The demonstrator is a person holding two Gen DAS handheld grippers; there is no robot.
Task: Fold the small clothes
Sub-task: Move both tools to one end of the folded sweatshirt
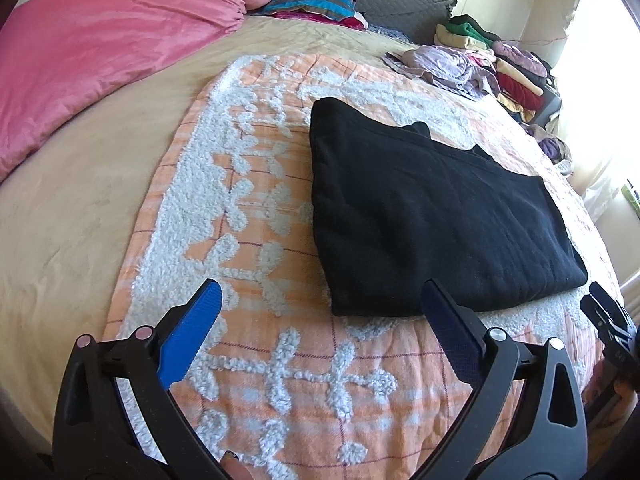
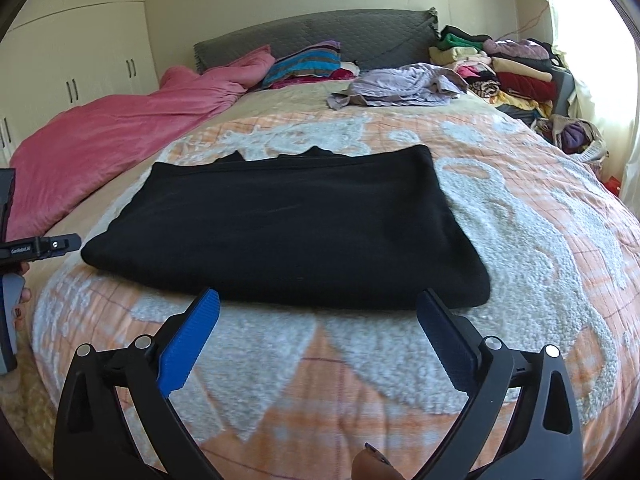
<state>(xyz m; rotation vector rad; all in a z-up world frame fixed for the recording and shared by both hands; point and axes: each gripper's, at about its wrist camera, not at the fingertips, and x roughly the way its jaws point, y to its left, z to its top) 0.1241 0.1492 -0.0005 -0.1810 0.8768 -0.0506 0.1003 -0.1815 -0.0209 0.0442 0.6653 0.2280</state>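
Black garment [image 2: 288, 232] lies folded on the bedspread [image 2: 520, 216]; both hand-held grippers [image 1: 320, 308] [image 2: 318, 308] gape empty.

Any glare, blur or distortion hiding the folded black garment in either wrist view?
Left wrist view: the window is blown out at right, and fisheye bends the bed; folded black garment is sharp but featureless. Right wrist view: same glare at right, garment unobscured.

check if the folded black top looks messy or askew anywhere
Mostly neat. The black top lies flat on the orange blanket, but two small points of fabric poke out past its far edge, so the layers are not quite aligned.
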